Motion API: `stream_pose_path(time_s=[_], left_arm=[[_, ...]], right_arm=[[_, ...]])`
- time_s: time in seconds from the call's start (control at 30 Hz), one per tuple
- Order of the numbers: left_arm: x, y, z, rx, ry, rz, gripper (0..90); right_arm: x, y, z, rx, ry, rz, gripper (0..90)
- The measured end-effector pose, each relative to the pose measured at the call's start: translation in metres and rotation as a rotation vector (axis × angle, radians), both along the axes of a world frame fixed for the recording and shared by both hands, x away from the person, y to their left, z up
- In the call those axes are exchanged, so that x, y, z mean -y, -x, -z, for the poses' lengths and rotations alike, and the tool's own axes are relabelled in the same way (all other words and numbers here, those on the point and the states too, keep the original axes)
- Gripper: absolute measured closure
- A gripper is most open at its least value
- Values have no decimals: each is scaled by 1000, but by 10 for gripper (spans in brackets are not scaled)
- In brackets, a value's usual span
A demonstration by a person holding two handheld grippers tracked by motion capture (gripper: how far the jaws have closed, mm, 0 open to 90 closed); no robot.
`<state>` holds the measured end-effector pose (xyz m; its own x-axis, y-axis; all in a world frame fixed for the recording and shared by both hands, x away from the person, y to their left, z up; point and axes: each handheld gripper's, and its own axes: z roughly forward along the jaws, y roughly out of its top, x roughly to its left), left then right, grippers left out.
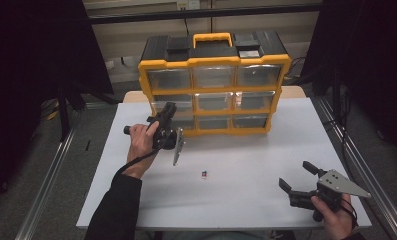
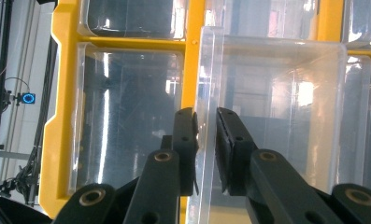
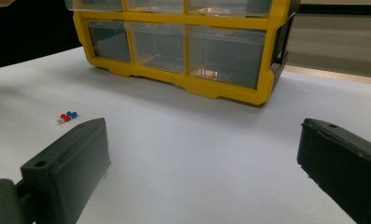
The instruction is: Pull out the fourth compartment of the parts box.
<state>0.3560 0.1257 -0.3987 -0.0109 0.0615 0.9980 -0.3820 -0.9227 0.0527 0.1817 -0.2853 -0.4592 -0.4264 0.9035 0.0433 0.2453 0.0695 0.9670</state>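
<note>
A yellow and black drawer organizer (image 1: 215, 61) with clear drawers stands at the back of the white table (image 1: 246, 160). My left gripper (image 1: 167, 111) is at its left column. In the left gripper view the gripper (image 2: 205, 119) is shut on the thin wall of a clear drawer (image 2: 276, 93) that sticks out of the frame. I cannot tell which row that drawer belongs to. My right gripper (image 1: 296, 175) is held open above the table's front right, nothing between its jaws. Its own view shows the gripper (image 3: 204, 128) facing the organizer (image 3: 192, 86). A small cluster of red, blue and white push pins (image 1: 204, 174) lies mid-table.
The push pins (image 3: 66, 116) lie left of the right gripper's left jaw. A carrying handle (image 1: 212, 38) tops the organizer. Metal rails (image 1: 51, 165) run along both sides of the table, with dark curtains beyond. White tabletop stretches between the pins and the organizer.
</note>
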Motion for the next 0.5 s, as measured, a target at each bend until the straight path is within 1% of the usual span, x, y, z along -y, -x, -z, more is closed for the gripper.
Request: stream_pose_path(time_s=[0.07, 0.13, 0.17, 0.23, 0.27, 0.3, 0.33, 0.37, 0.4, 0.47, 0.5], left_arm=[[0, 0, 1, 0, 8, 7, 793], [-1, 2, 0, 7, 0, -1, 793], [-1, 2, 0, 3, 0, 7, 793], [0, 4, 0, 0, -3, 6, 793], [0, 5, 0, 10, -11, 3, 793], [0, 6, 1, 5, -8, 10, 793], [0, 7, 0, 7, -15, 14, 793], [-1, 9, -1, 15, -36, -3, 793], [-1, 8, 0, 2, -11, 14, 794], [-1, 10, 0, 4, -12, 10, 794], [-1, 11, -1, 12, -15, 18, 795]], right_arm=[[0, 0, 0, 2, 3, 0, 20], [1, 0, 0, 4, 2, 0, 20], [0, 0, 0, 3, 2, -1, 20], [0, 0, 0, -2, 1, -4, 20], [0, 0, 0, -1, 2, -4, 20], [0, 0, 0, 0, 3, -3, 20], [0, 0, 0, 4, 2, -2, 20], [0, 0, 0, 5, 1, 2, 20], [0, 0, 0, 4, 0, 1, 20], [0, 0, 0, 4, 1, -2, 20], [0, 0, 0, 3, 1, -2, 20]])
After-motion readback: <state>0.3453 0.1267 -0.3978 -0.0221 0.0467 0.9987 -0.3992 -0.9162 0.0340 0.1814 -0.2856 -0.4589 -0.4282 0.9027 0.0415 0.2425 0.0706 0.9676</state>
